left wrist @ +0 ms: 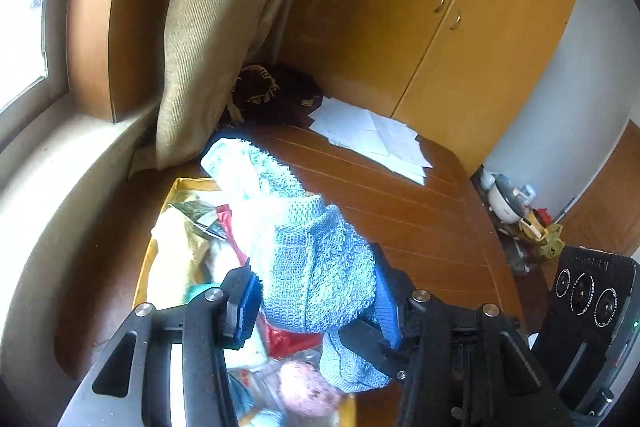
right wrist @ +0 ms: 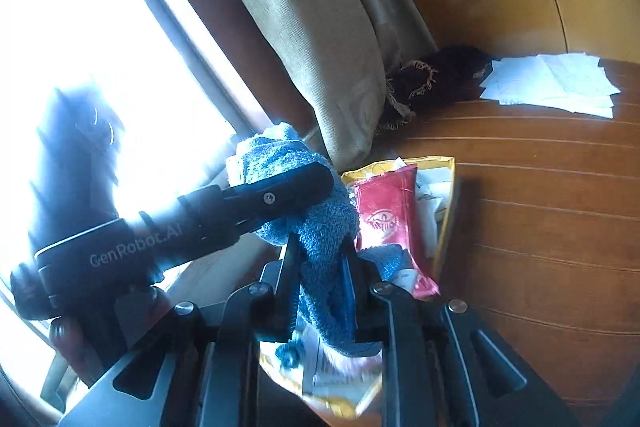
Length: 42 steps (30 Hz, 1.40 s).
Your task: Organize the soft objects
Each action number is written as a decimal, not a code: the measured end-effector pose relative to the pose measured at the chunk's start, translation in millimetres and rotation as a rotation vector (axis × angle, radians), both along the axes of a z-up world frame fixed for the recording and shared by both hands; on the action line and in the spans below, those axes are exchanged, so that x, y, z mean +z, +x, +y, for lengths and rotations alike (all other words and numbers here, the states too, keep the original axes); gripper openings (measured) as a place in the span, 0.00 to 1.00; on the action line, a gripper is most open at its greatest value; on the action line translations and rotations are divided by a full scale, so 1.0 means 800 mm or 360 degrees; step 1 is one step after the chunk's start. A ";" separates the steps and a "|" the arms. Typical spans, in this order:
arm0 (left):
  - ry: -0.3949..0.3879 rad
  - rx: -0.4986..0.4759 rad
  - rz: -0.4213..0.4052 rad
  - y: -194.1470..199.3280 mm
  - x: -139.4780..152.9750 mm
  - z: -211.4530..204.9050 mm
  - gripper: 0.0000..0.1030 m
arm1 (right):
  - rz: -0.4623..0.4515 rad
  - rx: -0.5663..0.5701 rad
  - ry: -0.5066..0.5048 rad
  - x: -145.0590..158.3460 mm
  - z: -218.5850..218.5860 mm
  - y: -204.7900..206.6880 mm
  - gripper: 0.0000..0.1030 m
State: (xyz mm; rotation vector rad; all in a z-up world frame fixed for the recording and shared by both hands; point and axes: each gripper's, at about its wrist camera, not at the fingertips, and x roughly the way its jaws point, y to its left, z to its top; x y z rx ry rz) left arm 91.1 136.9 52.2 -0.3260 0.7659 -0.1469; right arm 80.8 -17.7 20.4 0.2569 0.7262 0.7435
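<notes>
A light blue knitted cloth [left wrist: 308,251] hangs between the blue pads of my left gripper [left wrist: 316,291], which is shut on it, above a yellow tray [left wrist: 182,185] of soft things on the wooden table. In the right wrist view the same blue cloth [right wrist: 320,227] is pinched between the fingers of my right gripper [right wrist: 320,267], which is shut on it. The left gripper's black body [right wrist: 256,203] presses the cloth from the left. The yellow tray [right wrist: 448,195] holds a red packet [right wrist: 392,215], a pink fluffy item [left wrist: 304,383] and pale cloths.
A beige curtain [left wrist: 208,39] hangs at the back left by the window sill. A dark fringed cloth [left wrist: 272,95] and white papers [left wrist: 372,139] lie at the table's far end. A wooden wardrobe [left wrist: 460,27] stands behind. Toys [left wrist: 516,211] lie on the floor on the right.
</notes>
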 end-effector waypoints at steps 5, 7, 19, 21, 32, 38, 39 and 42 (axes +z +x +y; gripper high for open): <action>-0.0043 0.0033 0.0173 0.027 -0.054 0.029 0.50 | 0.0131 -0.0041 -0.0115 -0.038 0.039 0.026 0.18; -0.0062 0.0066 0.0193 0.030 -0.067 0.031 0.53 | 0.0175 -0.0040 -0.0162 -0.053 0.046 0.032 0.20; 0.0154 0.0326 -0.0152 -0.052 -0.016 0.020 0.92 | 0.0082 -0.0047 -0.0135 -0.037 0.003 0.003 0.65; 0.0236 0.0333 -0.0139 -0.061 -0.020 0.010 0.92 | 0.0080 -0.0061 -0.0148 -0.037 -0.004 -0.005 0.65; 0.0438 0.0517 -0.0176 -0.131 -0.009 -0.021 0.92 | 0.0174 -0.0068 -0.0218 -0.049 -0.031 -0.036 0.65; 0.0456 0.0508 -0.0159 -0.157 -0.002 -0.030 0.92 | 0.0148 -0.0085 -0.0243 -0.038 -0.040 -0.059 0.65; 0.0469 0.0507 -0.0149 -0.159 -0.001 -0.031 0.92 | 0.0137 -0.0086 -0.0247 -0.036 -0.040 -0.063 0.65; 0.0500 0.0519 -0.0154 -0.171 0.001 -0.035 0.92 | 0.0114 -0.0096 -0.0255 -0.031 -0.041 -0.073 0.65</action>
